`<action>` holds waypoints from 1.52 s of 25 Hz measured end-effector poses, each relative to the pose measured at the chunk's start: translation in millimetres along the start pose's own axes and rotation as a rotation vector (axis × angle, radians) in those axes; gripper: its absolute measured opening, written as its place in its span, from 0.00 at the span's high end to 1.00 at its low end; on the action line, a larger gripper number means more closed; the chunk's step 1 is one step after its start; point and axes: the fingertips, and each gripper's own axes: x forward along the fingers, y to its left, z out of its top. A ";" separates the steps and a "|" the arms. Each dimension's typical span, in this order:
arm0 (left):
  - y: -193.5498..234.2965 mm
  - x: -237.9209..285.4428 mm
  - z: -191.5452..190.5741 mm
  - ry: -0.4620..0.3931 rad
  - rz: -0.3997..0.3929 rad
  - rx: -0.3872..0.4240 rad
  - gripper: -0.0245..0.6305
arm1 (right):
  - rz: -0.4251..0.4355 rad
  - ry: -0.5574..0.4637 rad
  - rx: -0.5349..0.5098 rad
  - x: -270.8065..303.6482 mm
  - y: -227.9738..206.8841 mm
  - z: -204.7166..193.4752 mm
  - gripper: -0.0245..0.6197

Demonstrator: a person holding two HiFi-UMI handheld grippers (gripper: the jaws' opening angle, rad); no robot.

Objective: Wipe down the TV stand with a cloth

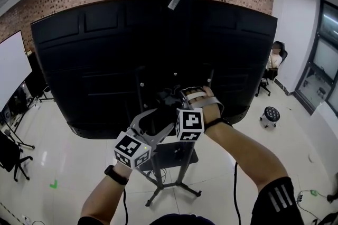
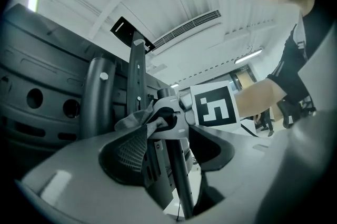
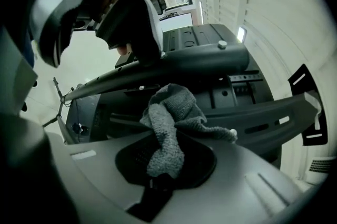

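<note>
Cloth (image 3: 171, 123): grey, coarse knit texture, crumpled. Pinched at its lower end between the closed jaws of the right tool (image 3: 158, 175). The rest bunches up out of the jaws, with one corner trailing to the right. In the left gripper view the cloth (image 2: 134, 122) sits bunched at the right tool's tip, just beside the stand's flat bar (image 2: 138, 81); contact not resolved.

TV stand (image 1: 179, 168): black metal, upright on a pale tiled floor, with splayed legs (image 1: 158, 195) and a dark shelf plate (image 1: 177, 151) above them. A round tube (image 3: 200, 62) with a capped end runs just above the cloth, and a slotted flat bar (image 3: 263, 112) passes behind the trailing corner.
</note>
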 end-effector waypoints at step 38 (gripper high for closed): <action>-42.0 7.0 -27.6 -0.029 0.016 -0.088 0.55 | -0.046 -0.278 0.451 -77.8 23.3 -36.7 0.91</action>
